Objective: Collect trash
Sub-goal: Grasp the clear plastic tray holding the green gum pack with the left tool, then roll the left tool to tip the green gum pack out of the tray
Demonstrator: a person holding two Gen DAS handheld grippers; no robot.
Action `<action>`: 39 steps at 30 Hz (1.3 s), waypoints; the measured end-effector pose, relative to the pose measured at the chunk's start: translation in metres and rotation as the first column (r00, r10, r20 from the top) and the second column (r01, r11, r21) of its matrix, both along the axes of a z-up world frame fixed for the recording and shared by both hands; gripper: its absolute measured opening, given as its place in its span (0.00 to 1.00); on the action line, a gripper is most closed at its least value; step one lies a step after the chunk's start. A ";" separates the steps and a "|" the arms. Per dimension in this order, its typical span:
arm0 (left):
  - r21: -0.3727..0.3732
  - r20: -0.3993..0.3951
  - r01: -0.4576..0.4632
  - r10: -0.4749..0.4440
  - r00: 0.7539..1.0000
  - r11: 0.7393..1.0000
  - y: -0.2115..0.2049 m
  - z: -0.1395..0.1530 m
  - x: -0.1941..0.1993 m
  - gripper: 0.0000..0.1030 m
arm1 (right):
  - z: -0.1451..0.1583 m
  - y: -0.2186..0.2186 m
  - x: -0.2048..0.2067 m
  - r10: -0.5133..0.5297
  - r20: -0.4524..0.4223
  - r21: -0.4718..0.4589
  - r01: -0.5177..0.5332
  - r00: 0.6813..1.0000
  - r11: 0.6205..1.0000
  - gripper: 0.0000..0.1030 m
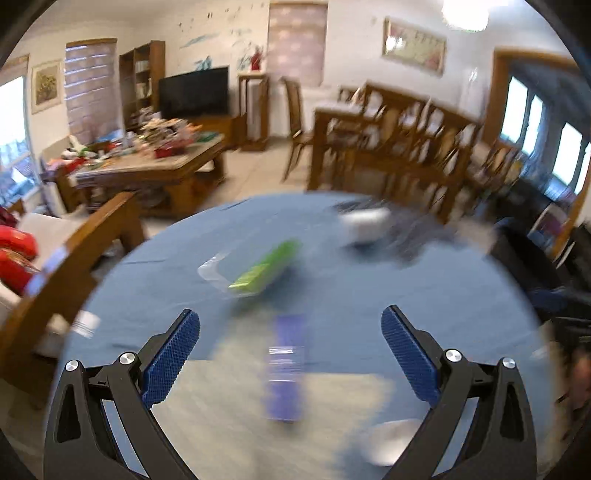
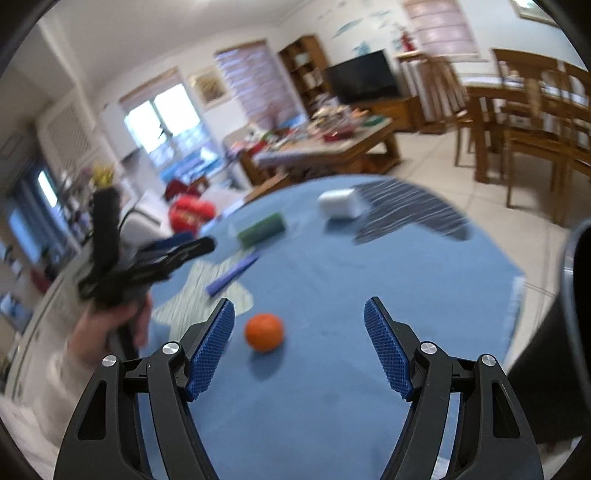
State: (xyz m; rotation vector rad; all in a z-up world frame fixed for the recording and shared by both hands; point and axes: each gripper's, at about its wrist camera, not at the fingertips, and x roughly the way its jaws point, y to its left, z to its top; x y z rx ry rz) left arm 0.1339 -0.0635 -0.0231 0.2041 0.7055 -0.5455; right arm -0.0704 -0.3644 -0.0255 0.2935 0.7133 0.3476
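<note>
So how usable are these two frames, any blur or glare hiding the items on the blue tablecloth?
Left wrist view: heavy motion smear; the green packet in clear wrap and purple flat wrapper are streaked, and the ceiling lamp is blown out. Right wrist view: milder blur; the round orange fruit reads clearly, the white box is soft. Fisheye bending in both.

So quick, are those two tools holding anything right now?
Left tool: open, holding nothing.
Right tool: open, holding nothing; the orange lies on the table beyond it.
</note>
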 end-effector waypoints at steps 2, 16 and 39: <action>0.056 -0.004 0.029 -0.029 1.000 0.998 0.003 -0.011 0.023 0.95 | -0.007 0.013 0.009 0.021 -0.020 0.000 -0.021 1.000 1.000 0.70; 0.006 -0.140 0.140 -0.138 0.981 0.990 -0.003 -0.039 0.084 0.44 | -0.036 0.007 0.038 0.044 -0.082 0.005 -0.044 0.996 0.999 0.70; 0.912 0.264 -0.039 -0.510 0.819 0.409 -0.054 -0.029 -0.039 0.42 | -0.020 -0.008 0.009 0.027 -0.029 0.107 -0.024 0.999 0.994 0.70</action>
